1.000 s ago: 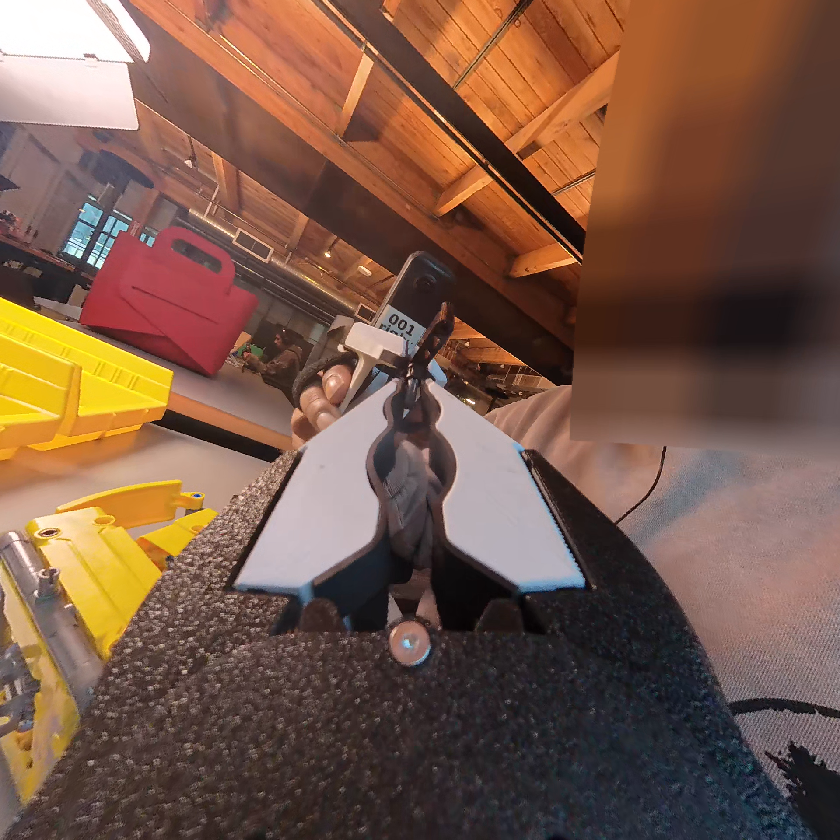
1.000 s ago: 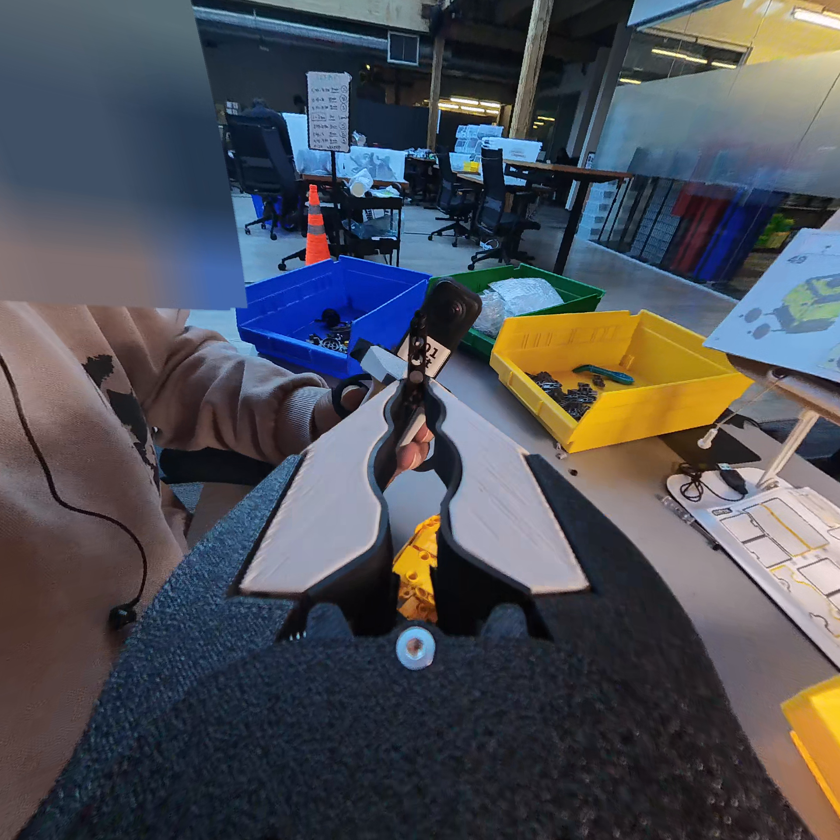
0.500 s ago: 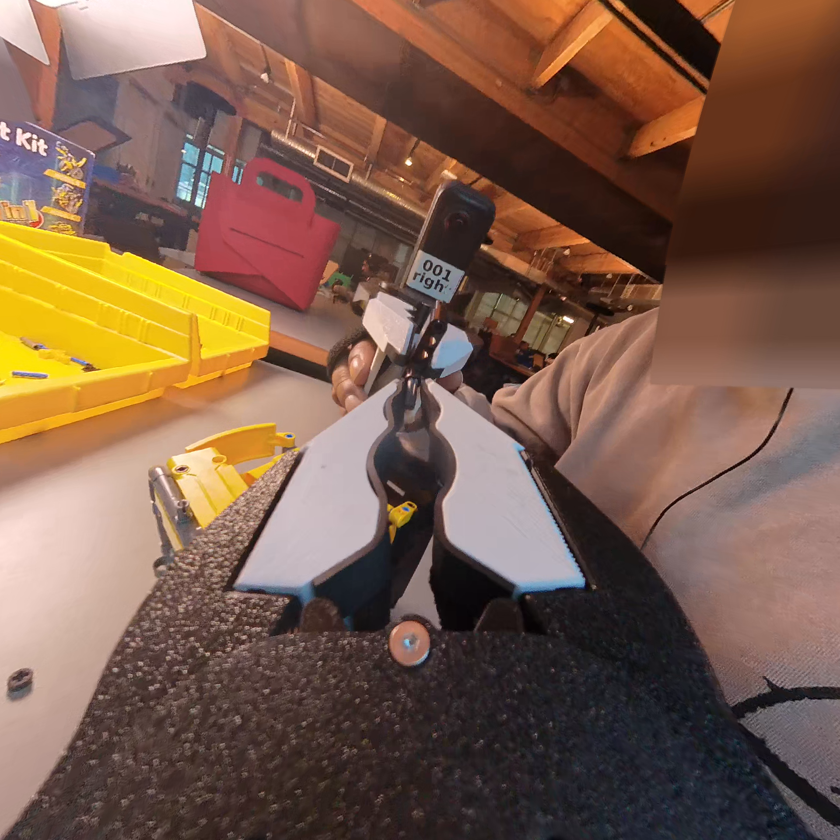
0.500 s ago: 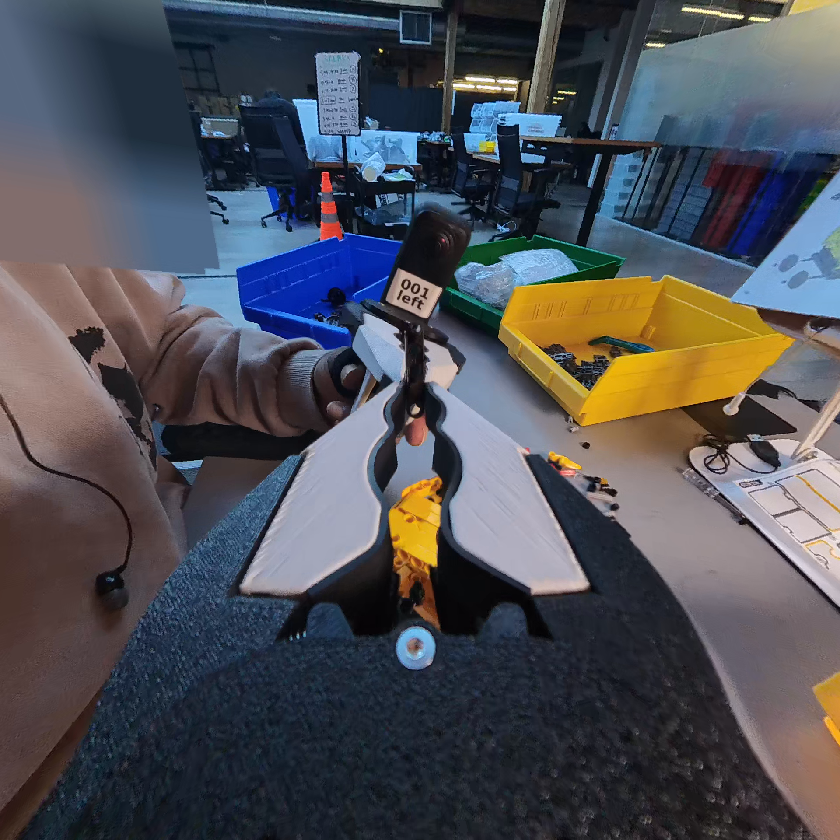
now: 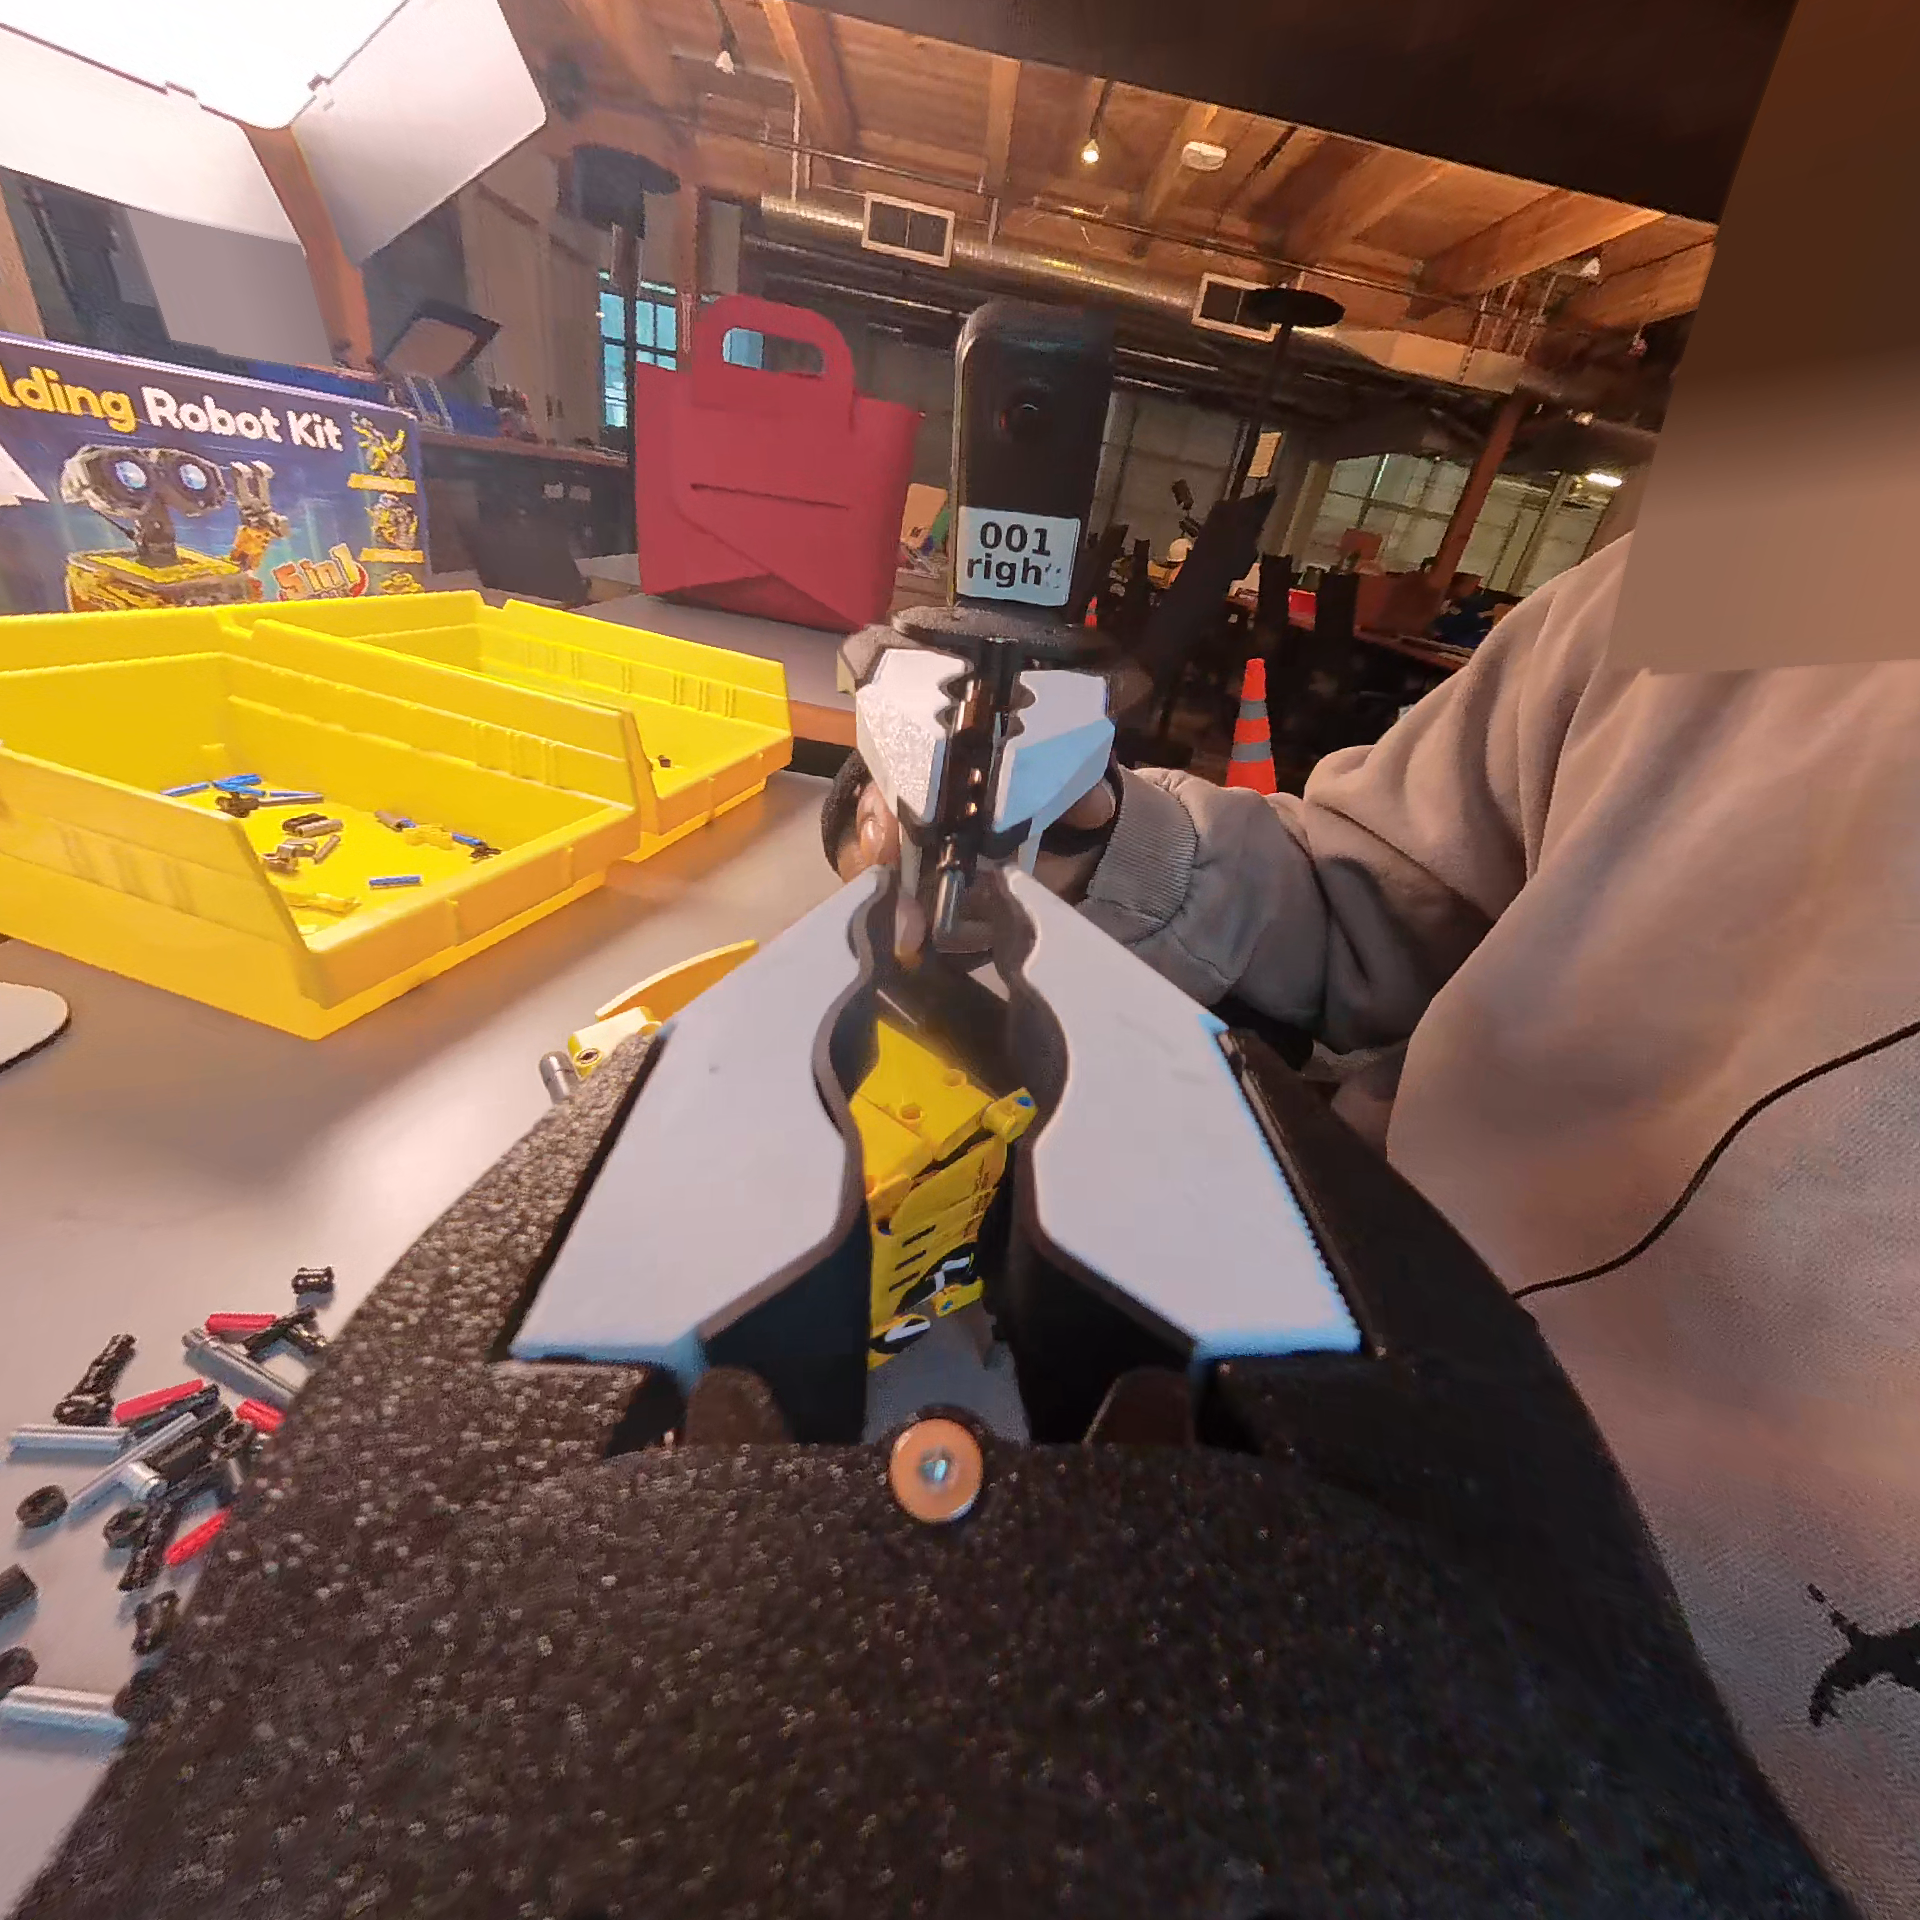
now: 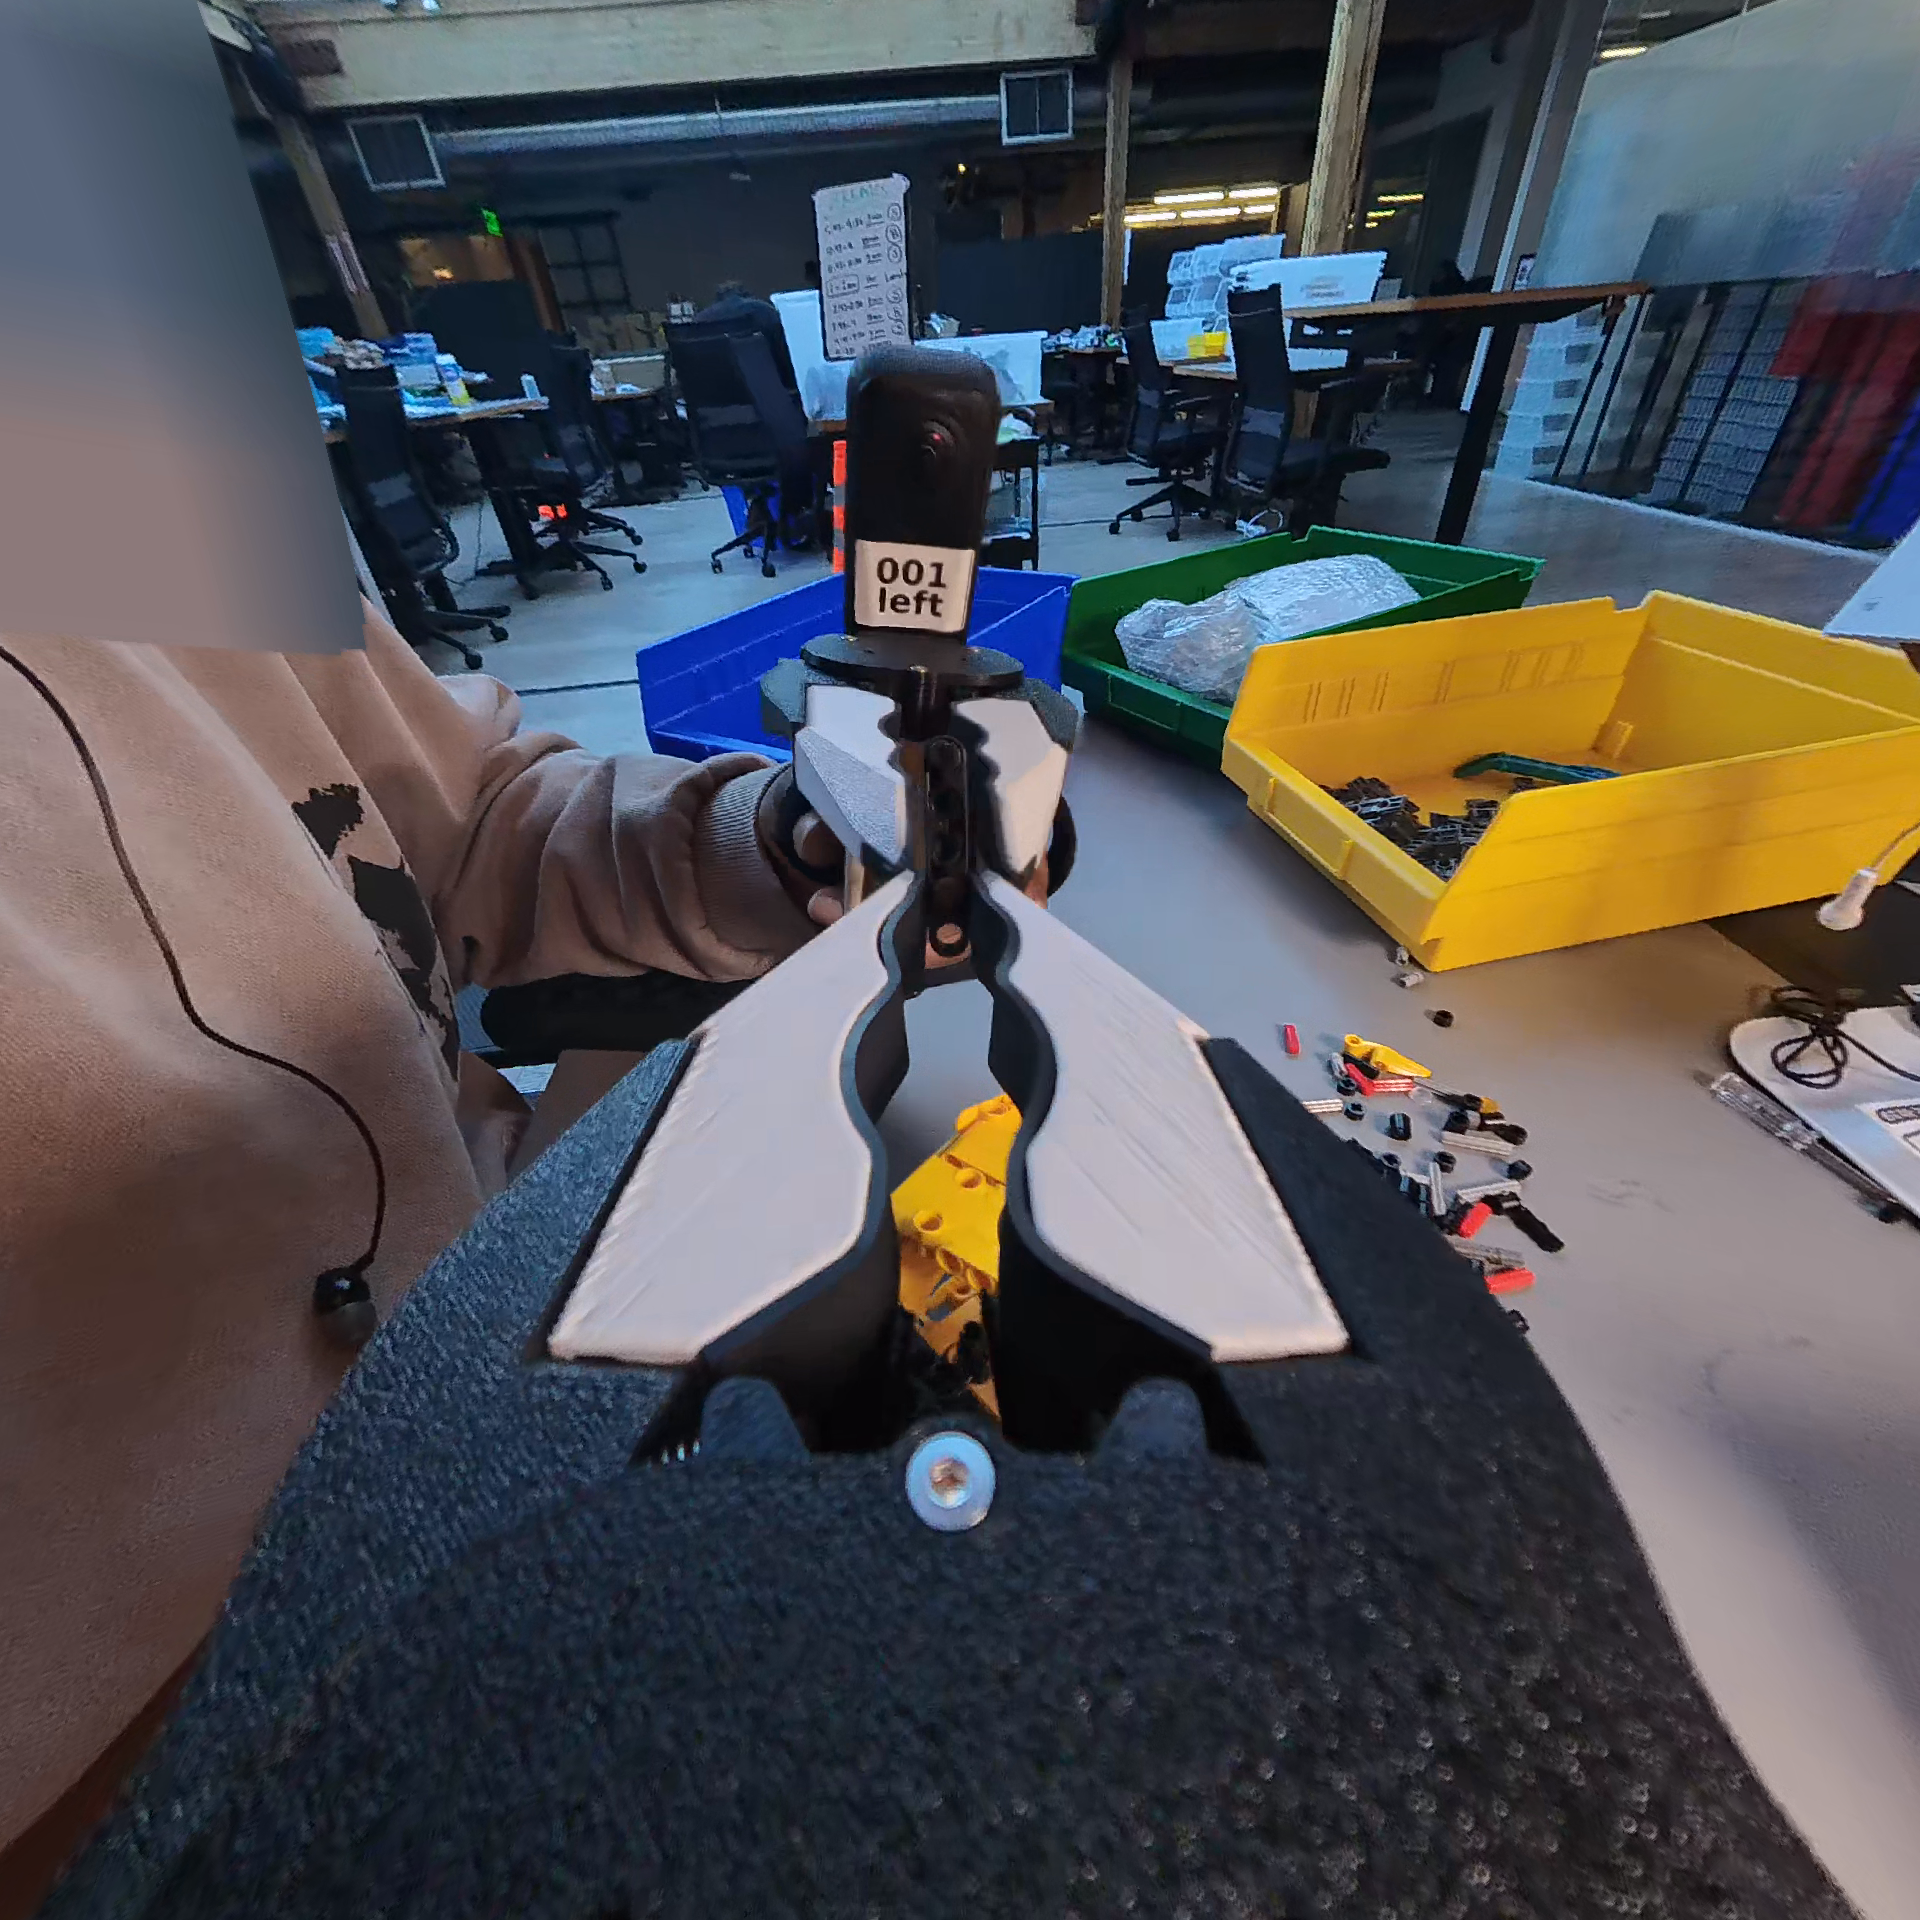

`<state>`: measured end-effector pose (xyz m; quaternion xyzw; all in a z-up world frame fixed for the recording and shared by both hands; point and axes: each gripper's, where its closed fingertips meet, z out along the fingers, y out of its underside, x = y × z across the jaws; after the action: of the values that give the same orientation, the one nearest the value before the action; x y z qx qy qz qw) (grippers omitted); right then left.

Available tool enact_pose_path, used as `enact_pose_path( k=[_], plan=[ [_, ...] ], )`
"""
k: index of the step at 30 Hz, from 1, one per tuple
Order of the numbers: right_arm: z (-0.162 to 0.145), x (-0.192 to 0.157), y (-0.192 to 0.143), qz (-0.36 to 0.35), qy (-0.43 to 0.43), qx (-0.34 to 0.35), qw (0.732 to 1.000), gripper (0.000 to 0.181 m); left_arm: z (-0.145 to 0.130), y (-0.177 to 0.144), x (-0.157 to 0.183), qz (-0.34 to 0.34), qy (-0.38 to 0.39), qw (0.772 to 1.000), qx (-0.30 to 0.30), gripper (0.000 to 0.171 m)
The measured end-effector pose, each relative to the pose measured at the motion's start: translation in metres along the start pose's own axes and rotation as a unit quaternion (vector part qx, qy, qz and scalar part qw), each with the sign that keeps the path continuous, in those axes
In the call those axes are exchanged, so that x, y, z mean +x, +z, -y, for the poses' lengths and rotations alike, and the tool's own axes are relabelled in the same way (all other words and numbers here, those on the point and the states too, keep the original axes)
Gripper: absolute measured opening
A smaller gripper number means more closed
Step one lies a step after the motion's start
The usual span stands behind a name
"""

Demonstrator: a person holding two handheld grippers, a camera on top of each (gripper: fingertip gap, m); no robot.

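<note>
In the left wrist view, the left gripper [image 5: 951, 914] is pointing straight at the right gripper [image 5: 971, 821], tips together on a thin black beam [image 5: 961, 831] that the other gripper's closed jaws are also pinching — each steadying an end, it seems. A yellow brick model [image 5: 930, 1164] is lying on the grey table [image 5: 208, 1122] beneath, with yellow bins [image 5: 343, 769] and loose small parts [image 5: 166, 1413] to the side. In the right wrist view, the right gripper [image 6: 945, 925] is meeting the left gripper [image 6: 940, 821] on the same black beam [image 6: 945, 821] — the yellow brick model [image 6: 961, 1195] sitting below, a yellow bin [image 6: 1558, 790] off to the side.
</note>
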<state>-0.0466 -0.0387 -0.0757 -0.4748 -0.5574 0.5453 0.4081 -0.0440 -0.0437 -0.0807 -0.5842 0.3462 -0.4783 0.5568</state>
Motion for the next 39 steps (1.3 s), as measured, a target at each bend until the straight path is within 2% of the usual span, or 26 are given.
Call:
enact_pose_path(
  k=[7, 10, 14, 16, 18, 20, 23, 27, 32, 36, 39],
  plan=[
    [-0.003, -0.003, 0.003, 0.007, -0.007, -0.008, 1.0, 0.006, -0.003, 0.003, 0.005, -0.005, 0.015, 1.0, -0.023, 0.006],
    [-0.006, -0.002, 0.001, 0.005, -0.01, -0.02, 1.0, 0.006, -0.007, 0.004, 0.002, 0.005, 0.012, 0.999, -0.042, 0.005],
    [-0.001, -0.001, 0.0, 0.013, 0.001, -0.003, 1.0, 0.005, -0.002, 0.002, 0.002, 0.005, 0.01, 0.999, -0.047, 0.005],
    [0.011, 0.006, -0.011, 0.007, 0.015, 0.029, 0.999, 0.005, 0.005, -0.01, -0.007, 0.021, 0.002, 0.999, -0.032, 0.006],
    [0.037, 0.022, -0.043, -0.011, 0.034, 0.091, 0.995, 0.004, 0.01, -0.034, -0.024, 0.046, -0.019, 0.999, -0.012, 0.005],
    [0.044, 0.038, -0.065, -0.043, 0.03, 0.106, 0.993, 0.005, 0.008, -0.049, -0.045, 0.092, -0.02, 0.995, -0.013, 0.005],
    [0.042, 0.057, -0.076, -0.073, 0.043, 0.13, 0.988, 0.005, -0.017, -0.057, -0.085, 0.181, -0.005, 0.98, -0.077, 0.006],
    [0.017, 0.081, -0.077, -0.116, 0.044, 0.112, 0.986, 0.005, -0.067, -0.066, -0.131, 0.281, 0.033, 0.939, -0.196, 0.006],
    [-0.014, 0.097, -0.066, -0.125, 0.055, 0.078, 0.988, 0.005, -0.107, -0.06, -0.168, 0.324, 0.056, 0.897, -0.294, 0.007],
    [-0.025, 0.104, -0.061, -0.128, 0.052, 0.057, 0.989, 0.005, -0.123, -0.054, -0.182, 0.325, 0.051, 0.888, -0.321, 0.012],
    [-0.027, 0.107, -0.061, -0.128, 0.048, 0.051, 0.989, 0.005, -0.108, -0.048, -0.183, 0.319, 0.045, 0.904, -0.28, 0.021]
  ],
)
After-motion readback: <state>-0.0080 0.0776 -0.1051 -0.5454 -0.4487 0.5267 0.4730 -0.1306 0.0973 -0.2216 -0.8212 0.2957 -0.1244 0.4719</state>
